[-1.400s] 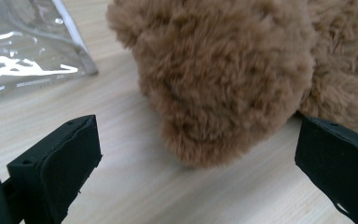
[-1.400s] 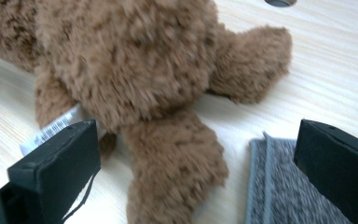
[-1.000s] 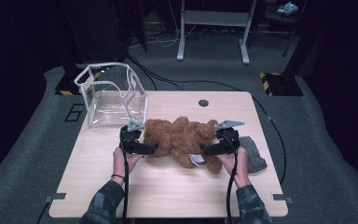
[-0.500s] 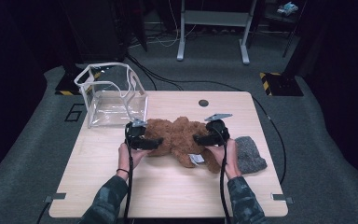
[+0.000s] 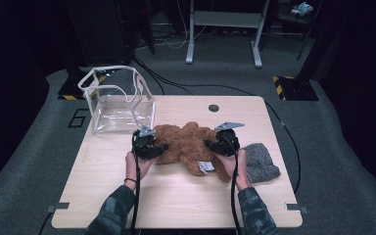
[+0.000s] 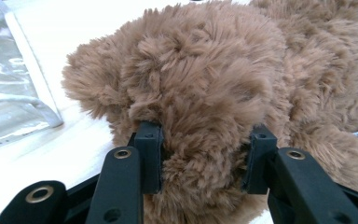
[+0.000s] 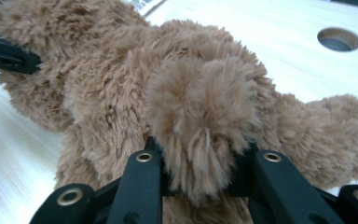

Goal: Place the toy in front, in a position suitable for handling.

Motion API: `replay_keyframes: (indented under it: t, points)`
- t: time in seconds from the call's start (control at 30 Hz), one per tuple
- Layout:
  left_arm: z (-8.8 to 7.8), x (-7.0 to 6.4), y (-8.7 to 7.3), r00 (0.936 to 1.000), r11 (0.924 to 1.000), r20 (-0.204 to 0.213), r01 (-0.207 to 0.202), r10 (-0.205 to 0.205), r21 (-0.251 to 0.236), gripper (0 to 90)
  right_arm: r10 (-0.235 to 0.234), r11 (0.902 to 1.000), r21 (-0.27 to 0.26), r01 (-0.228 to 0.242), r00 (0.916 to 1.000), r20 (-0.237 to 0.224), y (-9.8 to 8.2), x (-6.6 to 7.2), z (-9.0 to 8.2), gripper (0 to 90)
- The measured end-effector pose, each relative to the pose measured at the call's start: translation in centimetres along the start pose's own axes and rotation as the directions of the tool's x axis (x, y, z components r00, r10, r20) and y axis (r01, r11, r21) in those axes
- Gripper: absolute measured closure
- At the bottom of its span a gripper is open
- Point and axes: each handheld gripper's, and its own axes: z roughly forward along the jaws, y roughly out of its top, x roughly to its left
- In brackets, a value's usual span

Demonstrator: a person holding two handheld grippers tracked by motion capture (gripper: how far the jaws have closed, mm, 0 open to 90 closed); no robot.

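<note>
- Clear plastic box with white edging point(image 5: 117, 100): table's point(image 5: 176, 205) far left.
- Left gripper point(image 5: 155, 148): jaws, just closing, clamped on plush's left end.
- Brown furry plush toy point(image 5: 188, 144): lying mid-table between both grippers.
- Right gripper point(image 5: 211, 145): jaws, just closing, pinching a furry limb.
- Grey knitted cloth point(image 5: 259, 164): just right of the right hand.

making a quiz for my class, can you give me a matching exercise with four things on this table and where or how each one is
Things:
1. plush toy
2. clear bag
3. grey cloth
4. round hole

Places or states:
A. far left corner of the table, standing open
B. near the far edge of the table
C. right side, lying flat
D. gripped at both ends

Pairs: 1-D, 2-A, 3-C, 4-B
</note>
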Motion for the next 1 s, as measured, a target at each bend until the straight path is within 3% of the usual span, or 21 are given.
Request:
replay_keyframes:
  t: [0.23, 0.43, 0.7, 0.83, 1.0]
  points:
    - [-2.0, -0.5, 0.2, 1.0000, 0.9998, -0.001, 0.009, -0.009, -0.017, 59.8, -0.031, 0.9991, -0.028, 0.030, 0.9995, -0.011, 0.5, 1.1, -1.5, 72.5]
    - [-3.4, -0.9, -0.1, 0.9999, 0.9998, -0.001, 0.017, -0.017, -0.010, 59.4, -0.030, 0.9994, -0.018, 0.030, 0.9993, -0.021, 0.4, 1.9, -2.2, 72.0]
    - [-2.3, -0.7, -1.8, 0.9978, 0.9979, 0.026, 0.061, -0.062, 0.021, 58.6, -0.023, 0.9993, 0.029, 0.022, 0.9997, 0.013, -0.6, 2.5, -1.6, 71.3]
    - [-2.0, -1.3, -1.5, 0.9988, 0.9989, 0.030, 0.038, -0.039, 0.027, 58.6, 0.006, 0.9996, 0.027, -0.006, 0.9997, 0.025, -1.1, 2.0, -1.4, 71.4]
    - [-1.4, -2.0, -1.2, 0.9989, 0.9994, 0.040, 0.025, -0.026, 0.024, 58.5, 0.004, 0.9996, 0.029, -0.005, 0.9986, 0.052, -1.3, 1.2, -1.7, 71.5]
